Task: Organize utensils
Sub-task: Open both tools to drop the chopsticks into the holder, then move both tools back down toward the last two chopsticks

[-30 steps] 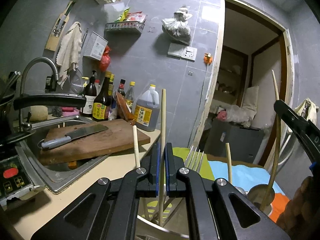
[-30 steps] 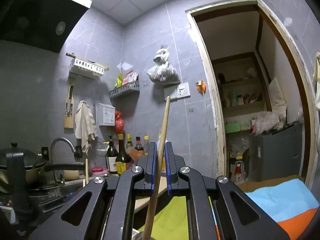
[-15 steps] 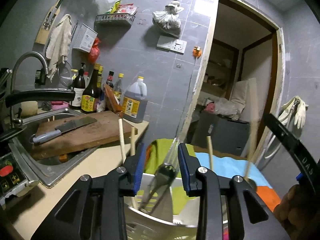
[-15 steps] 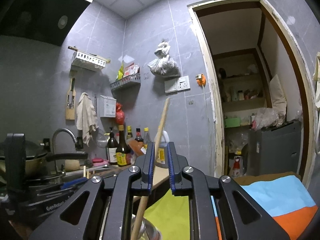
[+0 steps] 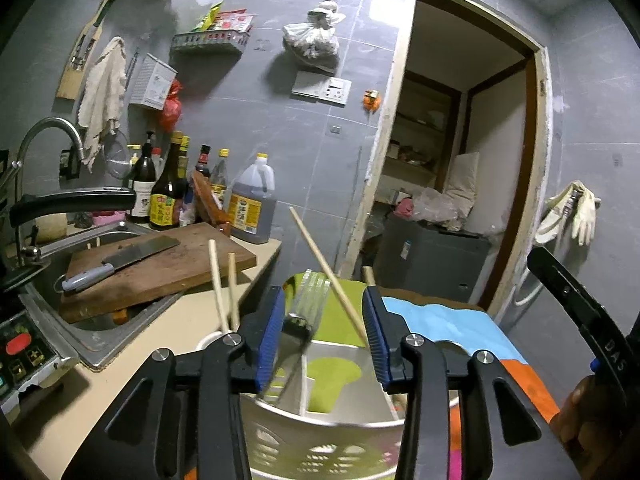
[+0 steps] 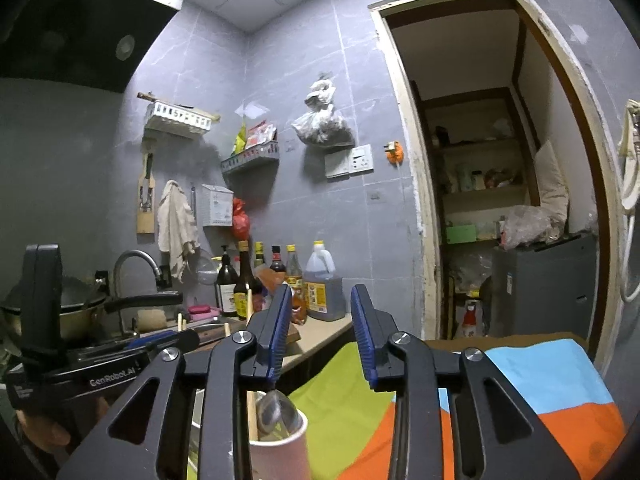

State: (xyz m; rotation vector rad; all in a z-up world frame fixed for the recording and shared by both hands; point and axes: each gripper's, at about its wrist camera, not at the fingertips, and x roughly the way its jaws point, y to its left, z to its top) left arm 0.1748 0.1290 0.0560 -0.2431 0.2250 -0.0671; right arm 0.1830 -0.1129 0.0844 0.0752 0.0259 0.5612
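Currently my left gripper [image 5: 324, 332] stands with its jaws wide and nothing between the blue pads [image 5: 272, 332]; it hangs just above the pale slotted utensil basket [image 5: 320, 440]. Left of it, on the left wrist view, I note the sink [image 5: 92, 344] with a wooden cutting board [image 5: 160, 268] laid across it and a cleaver [image 5: 120, 258] lying flat on the board. Sauce bottles [image 5: 168, 188] and a large jug [image 5: 254, 204] line the wall behind.

Two wooden chopsticks [image 5: 220, 284] stand tilted at the left rim of the basket, side by side. A metal fork [image 5: 304, 312] leans in the basket between the jaws, tines up, blurred. One loose chopstick [image 5: 328, 272] slants across the gap, upper end to the left, lower end near the right pad; I cannot tell whether it touches the pad.

To the right, a cloth [image 5: 448, 324] in green, blue and orange covers the surface under the basket. The black body of the other tool shows at the right edge.

On the right wrist view, my right gripper [image 6: 322, 332] is likewise spread wide, gripping nothing. Below its left finger sits a pink paper cup [image 6: 280, 456] holding a metal spoon [image 6: 276, 414] bowl-up and a wooden stick [image 6: 251, 412]. The doorway [image 6: 500, 200] lies far right.
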